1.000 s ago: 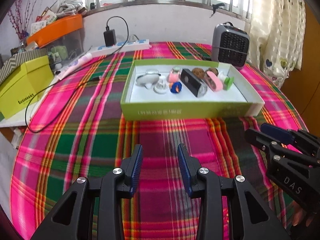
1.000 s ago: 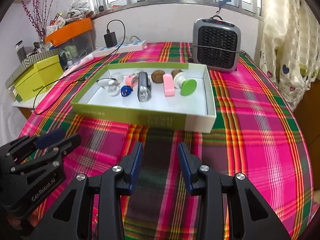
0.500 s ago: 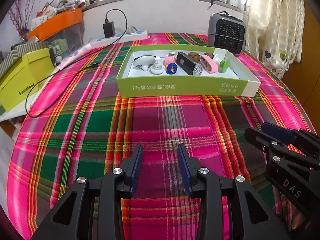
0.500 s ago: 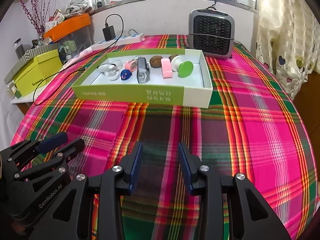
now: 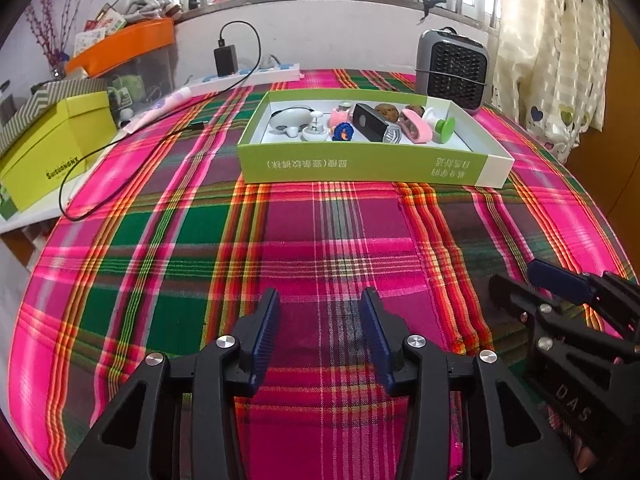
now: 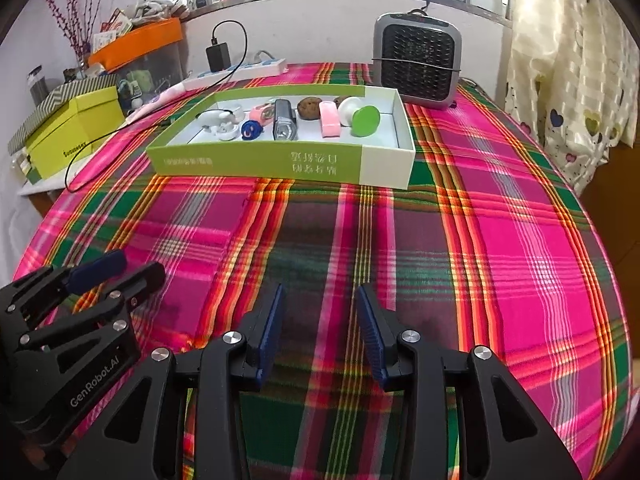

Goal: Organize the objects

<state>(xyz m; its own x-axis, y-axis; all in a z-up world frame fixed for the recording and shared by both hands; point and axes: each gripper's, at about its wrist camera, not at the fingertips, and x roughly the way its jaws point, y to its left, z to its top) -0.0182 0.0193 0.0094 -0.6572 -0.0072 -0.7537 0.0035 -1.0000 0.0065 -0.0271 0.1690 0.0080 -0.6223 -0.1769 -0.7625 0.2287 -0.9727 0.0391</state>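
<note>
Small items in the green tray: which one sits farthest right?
The green-capped white piece in the green tray, lying beside the pink bar; the others all lie left of it.

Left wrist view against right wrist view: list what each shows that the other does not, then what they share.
Only the left wrist view shows the right gripper, open, at its right edge. Only the right wrist view shows the left gripper, open, at its left edge. Both share the green tray of small items, the black flashlight, the grey heater behind it, the yellow box and the plaid cloth.
</note>
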